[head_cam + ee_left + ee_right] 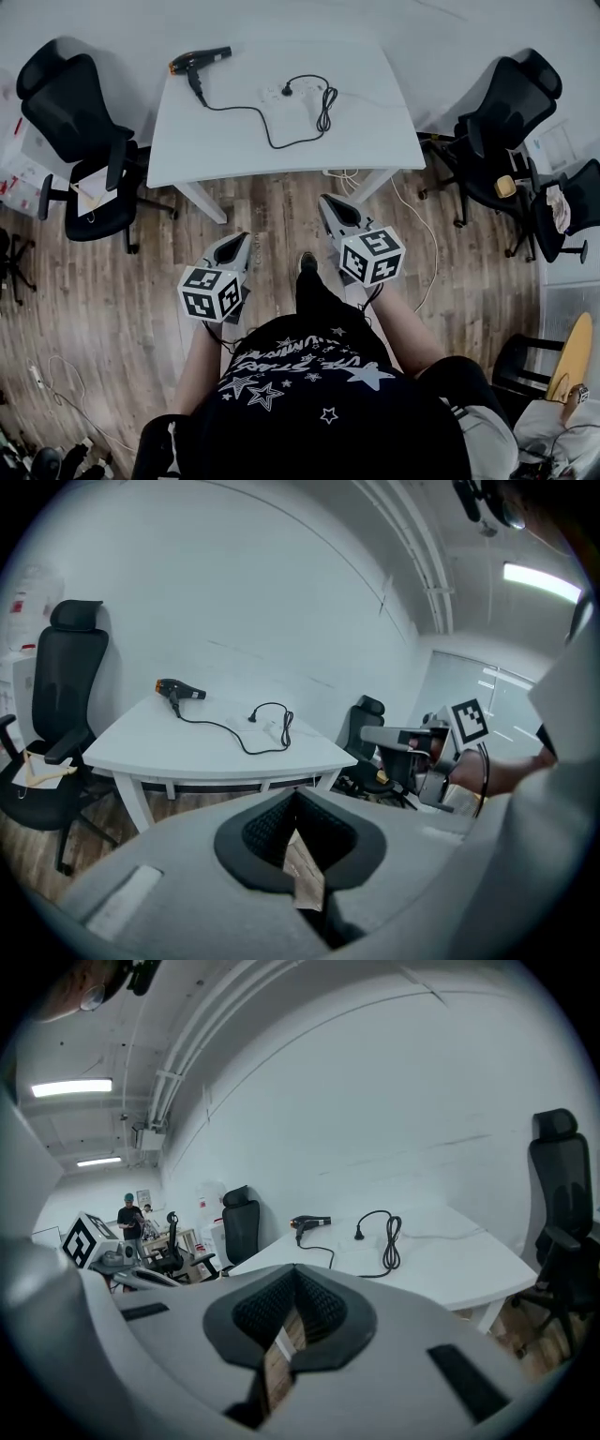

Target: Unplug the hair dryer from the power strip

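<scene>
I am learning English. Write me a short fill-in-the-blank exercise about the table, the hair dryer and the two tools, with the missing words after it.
1. The hair dryer lies on the white ____.
2. Its black cord is ____ into the power strip.
3. The jaws of the left tool and the right tool are ____, with nothing between them.
4. Both tools hang over a floor made of ____.

Missing words: table; plugged; shut; wood.

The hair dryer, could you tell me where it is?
Head view: the hair dryer lies at the white table's far left corner, its cord running to the power strip.
</scene>
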